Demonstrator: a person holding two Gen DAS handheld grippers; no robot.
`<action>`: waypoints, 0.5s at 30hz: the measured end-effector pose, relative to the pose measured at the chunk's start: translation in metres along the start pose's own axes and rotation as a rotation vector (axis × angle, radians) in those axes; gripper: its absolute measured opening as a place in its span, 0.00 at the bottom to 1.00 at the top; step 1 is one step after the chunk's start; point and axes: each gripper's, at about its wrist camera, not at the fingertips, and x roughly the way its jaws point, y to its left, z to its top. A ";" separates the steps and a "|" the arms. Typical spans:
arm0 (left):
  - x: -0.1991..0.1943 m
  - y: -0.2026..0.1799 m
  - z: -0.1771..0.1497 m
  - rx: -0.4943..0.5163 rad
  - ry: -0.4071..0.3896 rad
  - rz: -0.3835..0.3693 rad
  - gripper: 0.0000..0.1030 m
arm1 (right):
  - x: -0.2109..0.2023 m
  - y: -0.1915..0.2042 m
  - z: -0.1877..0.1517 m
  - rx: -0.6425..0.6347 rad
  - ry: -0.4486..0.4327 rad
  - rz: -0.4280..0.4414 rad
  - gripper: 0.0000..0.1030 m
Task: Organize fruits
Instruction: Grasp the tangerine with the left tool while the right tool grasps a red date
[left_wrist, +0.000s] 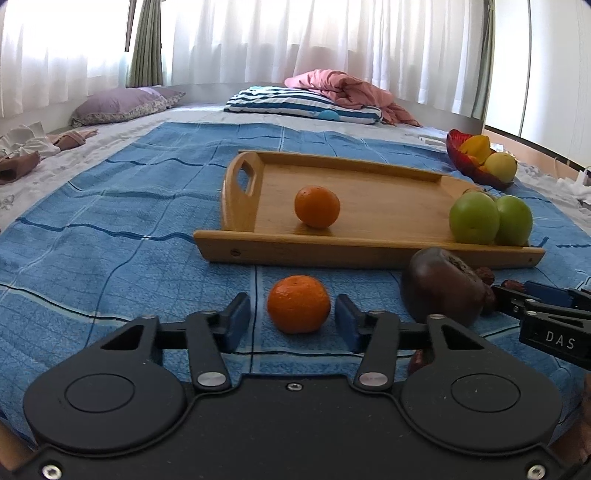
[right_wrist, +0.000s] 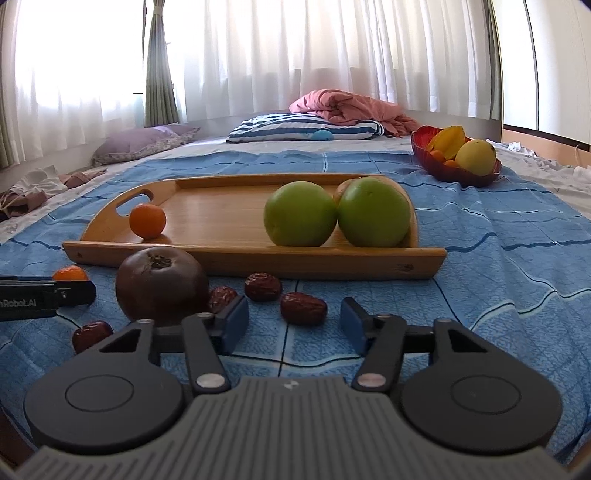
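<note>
With the mandarin (left_wrist: 298, 304) at lower centre between the left hand-held gripper (left_wrist: 293, 319)'s part-open pads, untouched, and the right hand-held gripper (right_wrist: 294, 322) empty near a date (right_wrist: 303, 308), squeezing gently seemed wise.

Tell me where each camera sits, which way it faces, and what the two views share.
Left wrist: on the left gripper, looking forward and slightly down across the blue cloth; its fingers flank a loose mandarin without touching; the right gripper shows at right.
Right wrist: on the right gripper, same heading; a red date lies just beyond its open fingers; the left gripper shows at left.
Shared: wooden tray, two green apples, dark round fruit, red bowl.
</note>
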 end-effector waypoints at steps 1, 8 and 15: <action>0.000 -0.001 0.000 0.002 0.000 0.001 0.42 | 0.000 0.000 0.000 0.002 0.003 0.003 0.56; 0.000 -0.004 0.002 0.017 0.002 0.002 0.33 | 0.003 0.002 0.003 0.018 0.009 0.010 0.34; -0.002 -0.006 0.003 0.023 -0.001 0.011 0.33 | 0.004 0.004 0.005 0.023 0.023 0.021 0.31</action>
